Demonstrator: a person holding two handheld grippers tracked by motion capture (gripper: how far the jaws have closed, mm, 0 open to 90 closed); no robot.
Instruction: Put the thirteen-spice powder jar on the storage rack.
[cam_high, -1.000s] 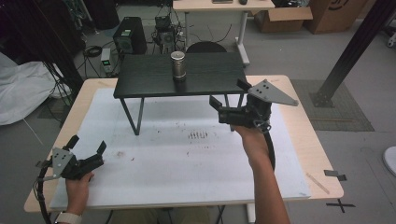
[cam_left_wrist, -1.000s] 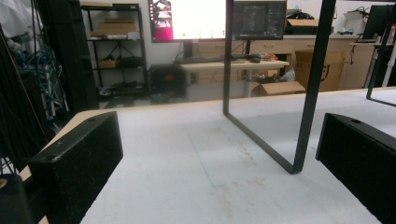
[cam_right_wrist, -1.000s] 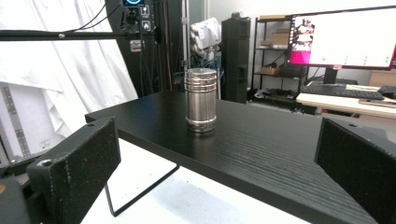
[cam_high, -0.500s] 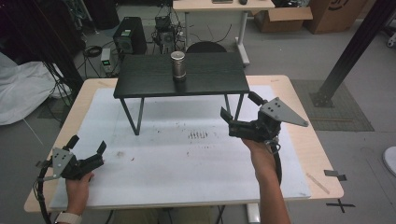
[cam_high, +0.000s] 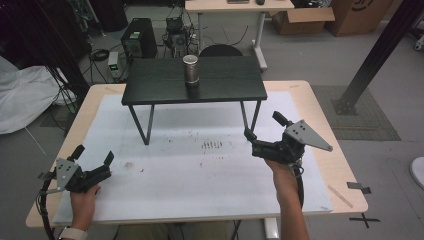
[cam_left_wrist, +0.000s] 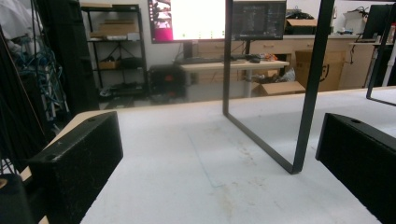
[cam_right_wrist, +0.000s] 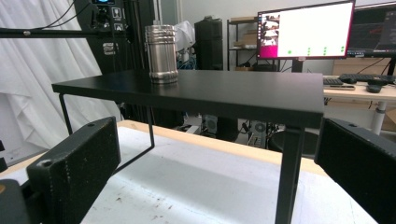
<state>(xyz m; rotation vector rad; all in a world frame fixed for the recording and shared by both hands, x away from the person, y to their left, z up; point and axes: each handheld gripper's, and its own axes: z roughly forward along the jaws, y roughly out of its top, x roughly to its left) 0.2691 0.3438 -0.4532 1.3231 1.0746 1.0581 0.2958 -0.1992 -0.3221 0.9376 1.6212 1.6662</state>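
1. A steel canister (cam_high: 190, 71) stands upright on a low black shelf (cam_high: 150, 82) at the far side of the white-covered surface (cam_high: 200, 170); in the right gripper view it (cam_right_wrist: 161, 53) sits toward the shelf's left end, well back from the near edge.
2. The right gripper (cam_high: 265, 135) hangs above the surface near the shelf's right leg (cam_high: 256, 116), jaws spread wide and holding nothing, pointed toward the shelf and well apart from the canister.
3. The left gripper (cam_high: 92, 159) rests low at the near left corner of the surface, likewise released and empty; its own view looks along the surface toward the shelf's left leg frame (cam_left_wrist: 306, 88).
4. The likely job is a reach for the canister, and the risk lies in the approach: a jaw coming in low could strike the shelf's edge or right leg and jolt the light stand.
5. The canister is tall and smooth; a glancing or off-centre pinch could tip it or send it rolling off the shelf.
6. A high grip near the ribbed lid could let the body swing or slip on lifting.
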